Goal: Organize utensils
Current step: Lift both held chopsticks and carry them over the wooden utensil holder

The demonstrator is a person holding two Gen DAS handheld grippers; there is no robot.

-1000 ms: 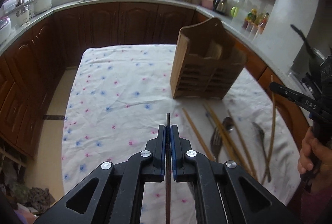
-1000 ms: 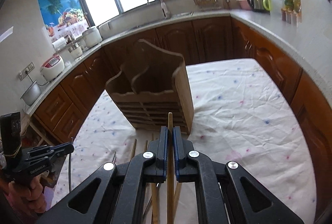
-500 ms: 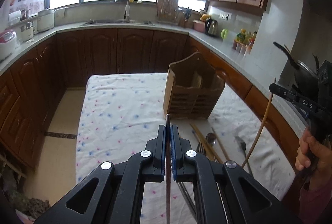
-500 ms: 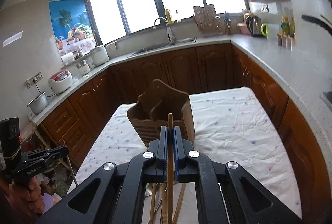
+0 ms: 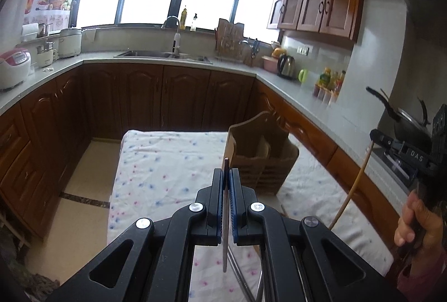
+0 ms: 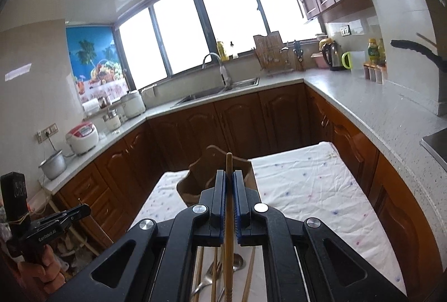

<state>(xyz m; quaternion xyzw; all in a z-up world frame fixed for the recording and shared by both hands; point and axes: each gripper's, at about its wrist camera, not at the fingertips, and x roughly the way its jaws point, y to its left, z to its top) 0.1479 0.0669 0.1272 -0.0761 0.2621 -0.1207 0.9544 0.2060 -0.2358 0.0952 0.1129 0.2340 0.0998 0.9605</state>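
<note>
My left gripper (image 5: pixel 226 172) is shut on a dark chopstick (image 5: pixel 225 221) that hangs down through the jaws, high above the table. My right gripper (image 6: pixel 229 173) is shut on a light bamboo chopstick (image 6: pixel 229 235), which also shows hanging in the left wrist view (image 5: pixel 350 190). The wooden utensil holder (image 5: pixel 261 155) stands on the floral tablecloth (image 5: pixel 162 170), ahead of and below both grippers; it also shows in the right wrist view (image 6: pixel 205 176). More chopsticks, a fork and a spoon (image 6: pixel 237 262) lie on the cloth beneath the right gripper.
Dark wood cabinets and a grey counter (image 5: pixel 307 95) ring the table, with sink (image 5: pixel 162 54), kettle (image 5: pixel 286 65) and bottles. A black pan (image 5: pixel 405 120) sits at the right. The floor (image 5: pixel 83 184) lies left of the table.
Both grippers have risen and tilted up, each lifting its chopstick well off the table. The holder and the utensils on the cloth now sit lower and look smaller.
</note>
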